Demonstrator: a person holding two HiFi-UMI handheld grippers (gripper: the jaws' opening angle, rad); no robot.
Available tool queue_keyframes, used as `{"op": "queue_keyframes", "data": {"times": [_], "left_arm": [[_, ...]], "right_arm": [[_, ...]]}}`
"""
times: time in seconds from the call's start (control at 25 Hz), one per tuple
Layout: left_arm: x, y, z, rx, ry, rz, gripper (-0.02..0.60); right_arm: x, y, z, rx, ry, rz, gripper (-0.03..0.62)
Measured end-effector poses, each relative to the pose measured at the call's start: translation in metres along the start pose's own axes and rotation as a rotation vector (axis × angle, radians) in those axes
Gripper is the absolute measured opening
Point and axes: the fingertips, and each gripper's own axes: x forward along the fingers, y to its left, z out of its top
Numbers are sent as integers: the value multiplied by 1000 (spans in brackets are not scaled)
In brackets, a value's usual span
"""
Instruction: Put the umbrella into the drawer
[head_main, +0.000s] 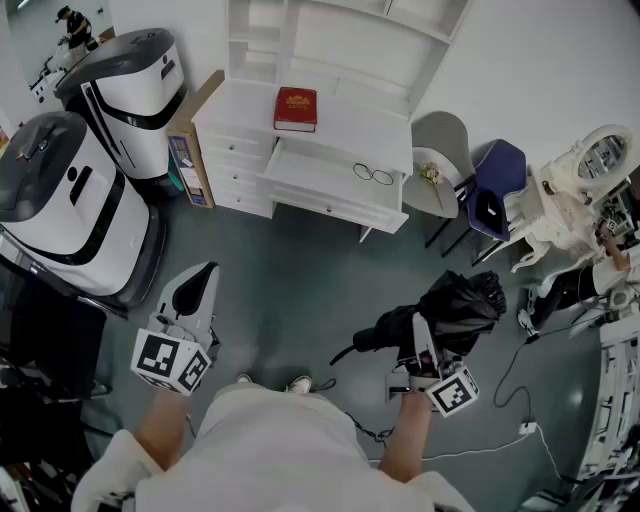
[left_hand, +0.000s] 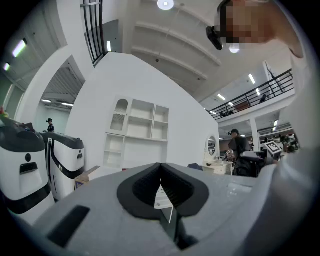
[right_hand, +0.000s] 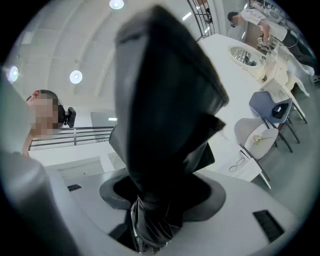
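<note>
Lower right of the head view, the right gripper (head_main: 421, 338) clamps the folded umbrella (head_main: 465, 303); the left gripper (head_main: 198, 283) is closed, empty. Carry it steadily to the desk (head_main: 345, 128) at upper centre, whose drawer (head_main: 318, 178) seems pulled out
</note>
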Motion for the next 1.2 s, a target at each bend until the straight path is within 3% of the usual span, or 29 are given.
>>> {"op": "queue_keyframes", "data": {"times": [0.36,0.6,0.96,1.2], "left_arm": [[24,-18,-4,7,-1,38,14],[28,-26,-17,4,20,83,14],[33,-19,-39,-8,60,137,15],[87,-7,-64,-34,86,81,14]], "right_arm": [[7,-30,17,-32,41,9,239],[10,-43,23,-182,115,-9,241],[30,-69,15,-171,161,-5,242],[58,-100,1,-247,239,-81,242]]}}
